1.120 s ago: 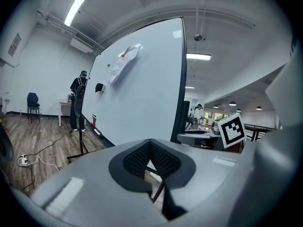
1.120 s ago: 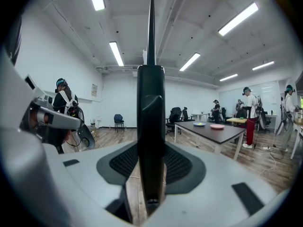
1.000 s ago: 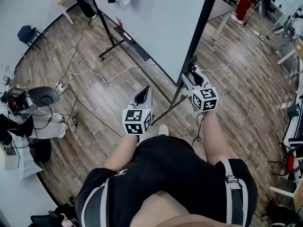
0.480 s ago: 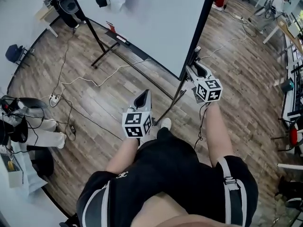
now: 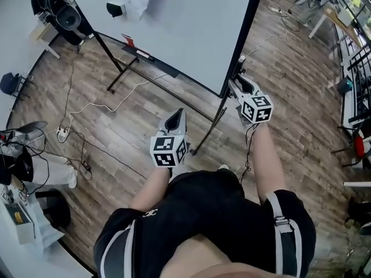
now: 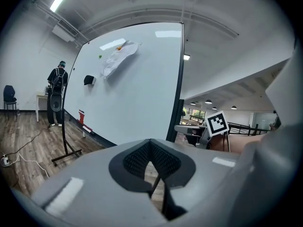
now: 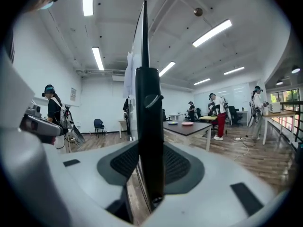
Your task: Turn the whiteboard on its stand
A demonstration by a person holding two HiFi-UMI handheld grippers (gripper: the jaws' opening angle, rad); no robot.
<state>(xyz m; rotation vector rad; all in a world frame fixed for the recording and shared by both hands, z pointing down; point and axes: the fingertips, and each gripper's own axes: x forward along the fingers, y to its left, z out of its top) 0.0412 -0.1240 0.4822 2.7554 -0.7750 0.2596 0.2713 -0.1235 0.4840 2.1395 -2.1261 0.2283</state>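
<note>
Right gripper view: my right gripper (image 7: 150, 167) jaws are closing on the black whiteboard frame (image 7: 149, 103), gripping it to swing the board; my left gripper (image 6: 150, 162) hangs closed, empty.

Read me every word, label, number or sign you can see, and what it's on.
No text can be read.
Small white logo on the black shirt: too small.
Pale wall poster: blurred.
Black-and-white square markers on the gripper cubes: patterns, not words.
Large white whiteboard: no writing visible.
</note>
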